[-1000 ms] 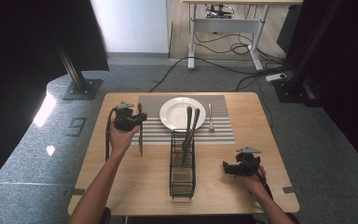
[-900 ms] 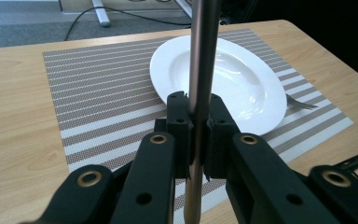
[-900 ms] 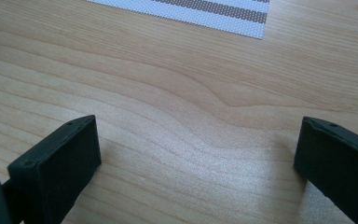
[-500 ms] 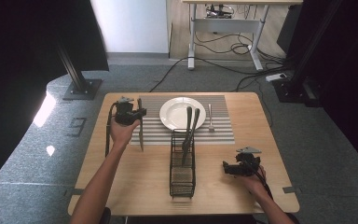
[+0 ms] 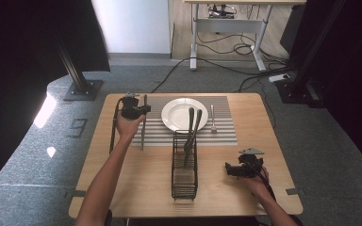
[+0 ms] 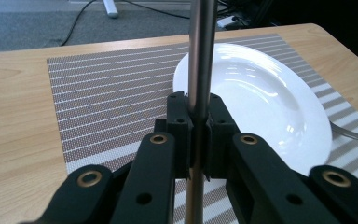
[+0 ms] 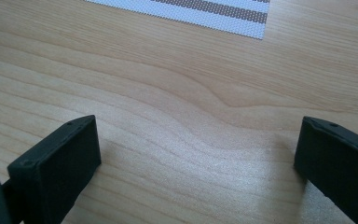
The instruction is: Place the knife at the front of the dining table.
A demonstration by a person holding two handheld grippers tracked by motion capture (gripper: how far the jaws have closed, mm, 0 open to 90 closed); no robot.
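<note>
My left gripper [image 5: 139, 111] is shut on a long metal utensil [image 5: 143, 134], seemingly a knife, held upright-tilted over the left part of the striped placemat [image 5: 158, 134]. In the left gripper view the jaws clamp its round steel shaft [image 6: 200, 56], with the white plate [image 6: 261, 88] just beyond to the right. The plate [image 5: 185, 114] sits mid-mat, and a fork [image 5: 212, 118] lies to its right. My right gripper [image 5: 229, 170] rests low on the wooden table [image 5: 226, 197] at the front right, open, with bare wood [image 7: 191, 116] between its jaws.
A black wire cutlery rack [image 5: 184, 167] stands in front of the plate and holds two dark utensils [image 5: 192, 127] leaning toward the plate. The placemat's corner [image 7: 205, 11] lies beyond my right gripper. A cable [image 5: 112, 129] trails from the left gripper.
My left gripper has shifted slightly farther away and to the right with the utensil still in it. The right gripper has stayed put.
</note>
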